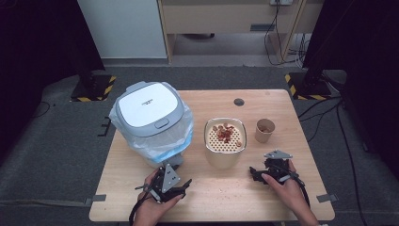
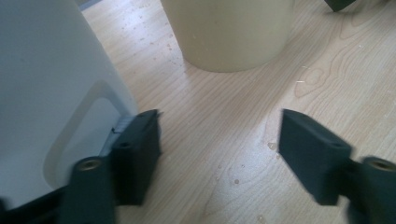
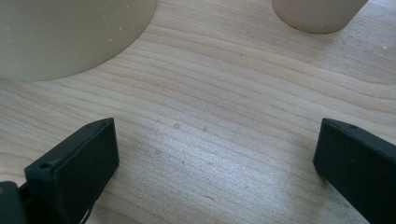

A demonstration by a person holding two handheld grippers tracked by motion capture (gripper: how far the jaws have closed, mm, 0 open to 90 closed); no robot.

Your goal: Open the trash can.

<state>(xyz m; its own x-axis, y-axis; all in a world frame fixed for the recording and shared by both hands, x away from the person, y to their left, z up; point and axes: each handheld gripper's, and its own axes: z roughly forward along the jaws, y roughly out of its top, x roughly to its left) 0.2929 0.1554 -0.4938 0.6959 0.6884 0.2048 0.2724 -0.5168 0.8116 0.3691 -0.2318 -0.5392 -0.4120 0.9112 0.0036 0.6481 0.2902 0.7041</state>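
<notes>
From above, a cream plastic container with a perforated insert holding reddish bits sits mid-table, a lidded white-grey bin lined with a plastic bag to its left and a small brown paper cup to its right. Left gripper and right gripper rest nearer the person; their own views show both sets of jaws apart, empty, over water-speckled pale wooden table

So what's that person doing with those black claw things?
A person holds the left gripper and right gripper low over the wooden table, both open and holding nothing. Ahead sit a white lidded bin lined with a bag, a cream container with reddish bits on top, and a small paper cup.
</notes>
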